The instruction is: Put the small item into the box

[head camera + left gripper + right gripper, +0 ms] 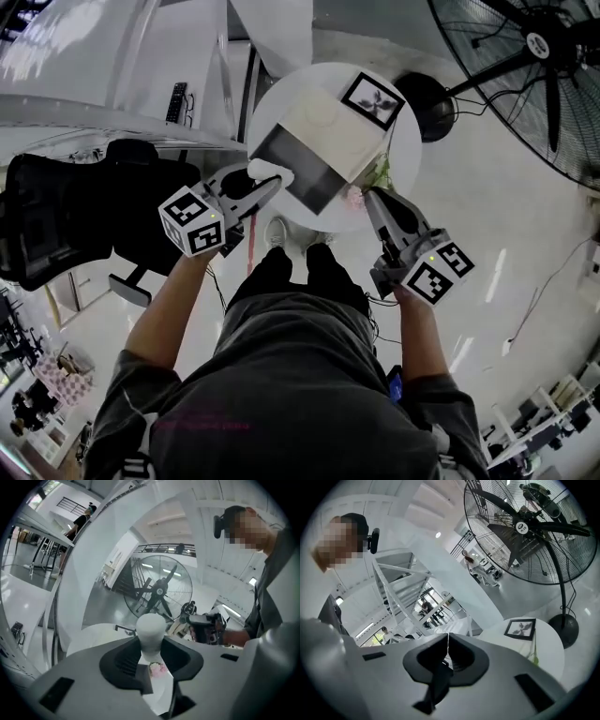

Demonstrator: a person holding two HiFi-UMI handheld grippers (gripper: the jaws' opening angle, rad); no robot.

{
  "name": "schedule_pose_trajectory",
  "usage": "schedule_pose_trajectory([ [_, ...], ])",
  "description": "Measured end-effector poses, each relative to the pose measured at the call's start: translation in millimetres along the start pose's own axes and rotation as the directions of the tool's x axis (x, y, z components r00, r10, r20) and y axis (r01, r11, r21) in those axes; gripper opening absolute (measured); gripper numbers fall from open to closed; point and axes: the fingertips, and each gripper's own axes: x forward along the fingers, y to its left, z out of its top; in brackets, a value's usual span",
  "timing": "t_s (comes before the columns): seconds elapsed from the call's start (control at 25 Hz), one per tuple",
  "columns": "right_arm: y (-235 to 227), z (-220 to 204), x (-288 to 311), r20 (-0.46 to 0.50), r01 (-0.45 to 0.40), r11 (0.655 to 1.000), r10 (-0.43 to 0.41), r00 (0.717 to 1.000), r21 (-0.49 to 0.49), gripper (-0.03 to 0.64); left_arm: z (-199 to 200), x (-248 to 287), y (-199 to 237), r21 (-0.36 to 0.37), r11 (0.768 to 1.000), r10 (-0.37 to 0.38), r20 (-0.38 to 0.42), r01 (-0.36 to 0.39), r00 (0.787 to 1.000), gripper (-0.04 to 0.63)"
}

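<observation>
**Left gripper** [265,186] [151,642]: clenched on the small item [270,171] [151,626], a white piece with a rounded cap. In the left gripper view it rises out of the jaws with the cap uppermost, and its narrower lower part is pinched from both sides. I cannot tell whether it leans.

**Small item, position:** carried in the air over the near-left rim of the round table [411,141]. From above it sits just at the grey near corner of the box [328,141]. I judge it short of the box's middle.

**Box:** cream, with a grey panel on its near-left side. It lies flat on the table with its long side running diagonally. It is beyond the left gripper's tips and to their right, so the coming move looks like a short carry forward and rightward, then down.

**Right gripper** [371,195] [448,637]: jaws pressed together with nothing between them. It hangs at the table's near-right rim beside a flower [379,174], apart from the box. The left hand is the nearer one and the loaded one.

**Pose:** both forearms reach forward from the body with the marker cubes toward the person. The two grippers angle inward toward the table, tips dipped a little.

**Surroundings:**
- A framed picture [373,100] rests on the box's far corner.
- A floor fan [553,56] stands to the right.
- An office chair [84,216] stands to the left.
</observation>
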Motion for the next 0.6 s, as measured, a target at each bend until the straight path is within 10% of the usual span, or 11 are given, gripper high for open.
schedule_pose_trajectory([
  [0.28, -32, -10, -5, -0.041, 0.0, 0.999, 0.001, 0.999, 0.038, 0.023, -48, 39, 19, 0.14, 0.989, 0.085, -0.215, -0.055, 0.973, 0.138],
  [0.6, -61, -24, -13, -0.068, 0.019, 0.997, -0.014, 0.998, 0.071, 0.023, -99, 76, 39, 0.355, 0.935, 0.174, -0.425, -0.014, 0.888, 0.138],
])
